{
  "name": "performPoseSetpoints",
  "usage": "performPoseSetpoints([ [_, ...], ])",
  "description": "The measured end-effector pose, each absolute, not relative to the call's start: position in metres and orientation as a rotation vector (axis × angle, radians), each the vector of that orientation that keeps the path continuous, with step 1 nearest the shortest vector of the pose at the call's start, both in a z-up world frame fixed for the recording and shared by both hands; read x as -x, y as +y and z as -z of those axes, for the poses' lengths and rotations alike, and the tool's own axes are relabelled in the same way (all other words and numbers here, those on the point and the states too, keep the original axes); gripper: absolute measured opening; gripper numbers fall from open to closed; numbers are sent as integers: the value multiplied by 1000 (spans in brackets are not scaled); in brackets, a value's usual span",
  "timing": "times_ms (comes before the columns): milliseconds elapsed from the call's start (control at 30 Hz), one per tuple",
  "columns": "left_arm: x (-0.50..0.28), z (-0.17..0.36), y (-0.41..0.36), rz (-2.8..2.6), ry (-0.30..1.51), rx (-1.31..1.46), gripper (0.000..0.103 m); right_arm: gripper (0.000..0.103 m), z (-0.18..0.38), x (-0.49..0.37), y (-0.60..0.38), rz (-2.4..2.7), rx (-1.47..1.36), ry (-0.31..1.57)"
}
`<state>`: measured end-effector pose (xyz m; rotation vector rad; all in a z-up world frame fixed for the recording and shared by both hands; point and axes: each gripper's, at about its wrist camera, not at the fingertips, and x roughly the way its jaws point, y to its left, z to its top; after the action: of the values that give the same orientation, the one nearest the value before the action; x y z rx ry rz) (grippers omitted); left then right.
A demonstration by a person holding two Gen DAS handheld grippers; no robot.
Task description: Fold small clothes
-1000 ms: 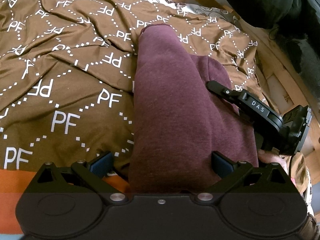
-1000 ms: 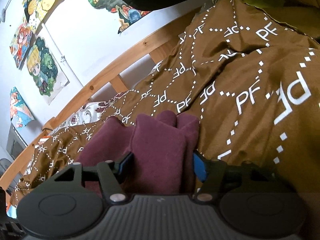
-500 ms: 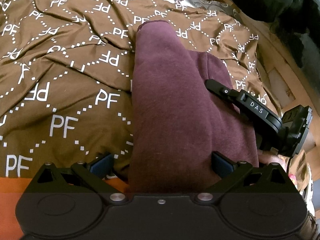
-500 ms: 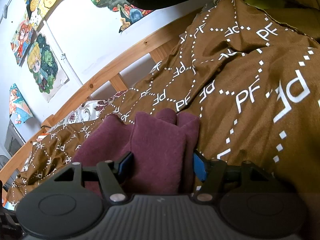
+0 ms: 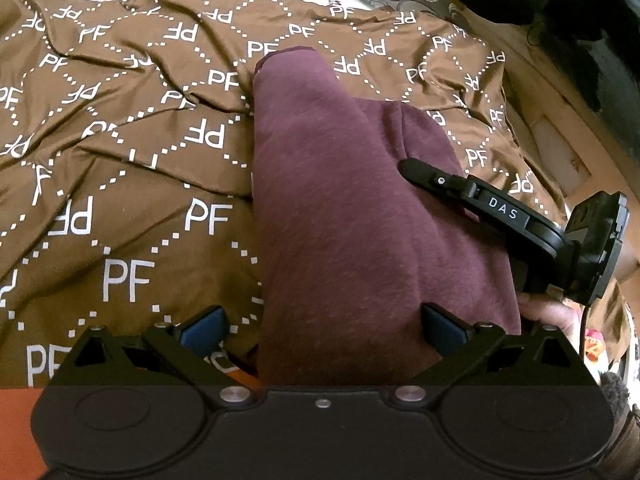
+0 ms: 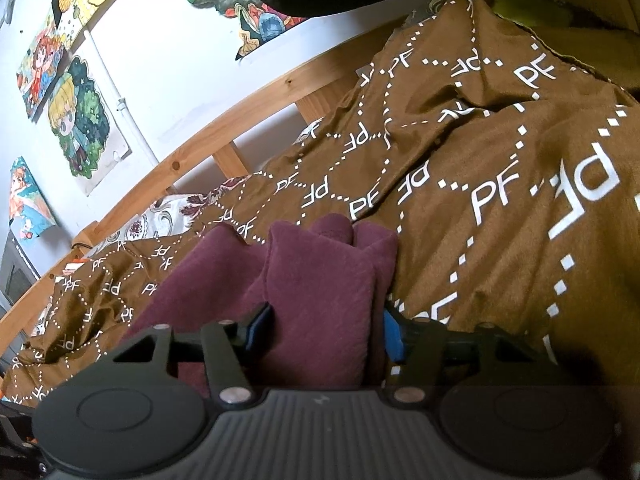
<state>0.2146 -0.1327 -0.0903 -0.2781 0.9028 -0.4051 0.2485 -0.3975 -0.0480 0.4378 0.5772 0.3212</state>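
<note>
Lying on the brown PF-patterned bedspread [image 5: 132, 200], the folded maroon garment [image 5: 344, 216] sits between both tools. The right gripper [image 6: 326, 330] is closing around its end; the left gripper [image 5: 322, 330] stands wide, its left pad clear.

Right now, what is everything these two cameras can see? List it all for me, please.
Maroon garment: one, dark red, bunched on the bedspread between both grippers.
Bedspread: one, brown with white PF lettering, covering the bed.
Floral sheet: one, white with dark flowers, under the bedspread's far edge.
Bed frame: one, light wood, along the wall.
Cartoon posters: several, colourful, on the white wall.
Left gripper: black, blue pads, jaws apart around the garment.
Right gripper: black, blue pads, jaws closing with the garment between them.
</note>
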Motion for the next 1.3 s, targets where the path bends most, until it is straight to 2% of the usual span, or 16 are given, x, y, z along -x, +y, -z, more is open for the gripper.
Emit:
performPoseSetpoints([
  [100,-217,89,-133,411,916,274,102,58,46,-248,-393,-313,-422,579],
  [333,-221,77,-138,441,924,200,102,45,43,-248,-388,-305,-414,586],
  [467,-219,73,-135,495,923,221,84,37,41,-249,-385,-315,-407,587],
  [567,-220,73,-132,495,935,253,78,31,39,-247,-383,-320,-403,586],
  [700,-213,63,-137,511,904,186,62,28,33,-243,-382,-326,-402,563],
  [800,-209,55,-139,512,882,153,54,25,27,-239,-379,-338,-387,539],
  [1300,-179,30,-113,479,678,37,51,22,-26,-220,-349,-406,-357,347],
])
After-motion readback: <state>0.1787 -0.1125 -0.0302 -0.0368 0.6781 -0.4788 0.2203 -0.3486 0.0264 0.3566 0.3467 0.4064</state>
